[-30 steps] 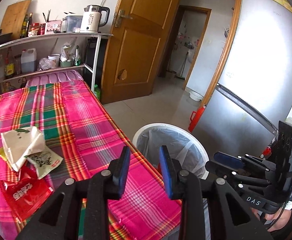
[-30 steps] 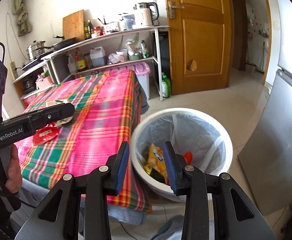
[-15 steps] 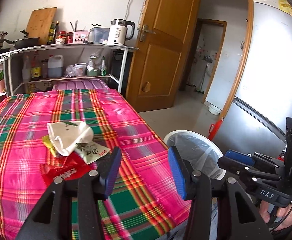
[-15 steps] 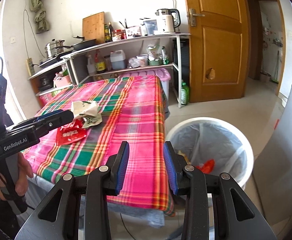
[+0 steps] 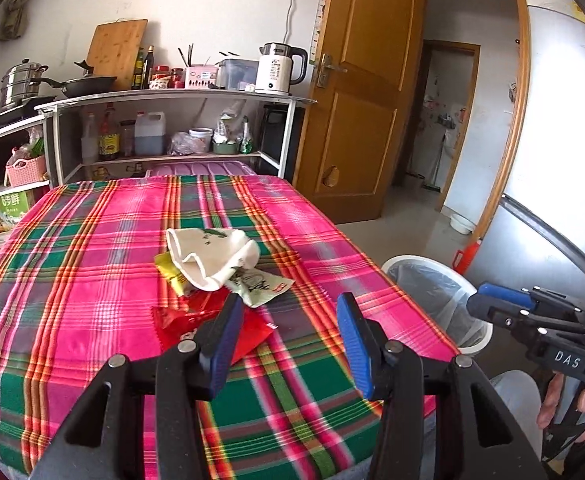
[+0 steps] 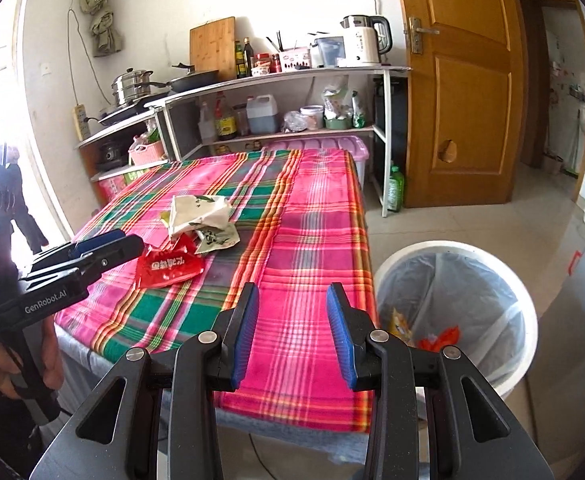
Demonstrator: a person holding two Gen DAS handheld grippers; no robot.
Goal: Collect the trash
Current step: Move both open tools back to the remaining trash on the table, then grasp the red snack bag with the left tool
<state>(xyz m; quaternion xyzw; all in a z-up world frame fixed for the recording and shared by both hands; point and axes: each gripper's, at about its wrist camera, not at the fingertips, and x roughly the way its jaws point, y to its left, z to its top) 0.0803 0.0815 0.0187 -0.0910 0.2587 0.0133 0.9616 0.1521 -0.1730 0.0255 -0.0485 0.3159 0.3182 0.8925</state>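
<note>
Left tongs (image 5: pixel 288 332) wide, empty, red wrapper (image 5: pixel 212 326) just ahead mid-counter (image 5: pixel 72 280), long axis across; right tongs (image 6: pixel 292 332) half-open, empty, farther, near bin-side edge

A flat yellow wrapper (image 5: pixel 169 270) lay mostly hidden beneath the crumpled white paper packet (image 5: pixel 212 254). The left gripper's finger (image 5: pixel 222 334) covered part of the red foil wrapper (image 5: pixel 180 320).

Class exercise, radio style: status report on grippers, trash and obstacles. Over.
Left gripper open, jaws just widened, empty; right gripper open, empty. Red wrapper and white wrappers on tablecloth, bin beside table. Nothing in the way.
</note>
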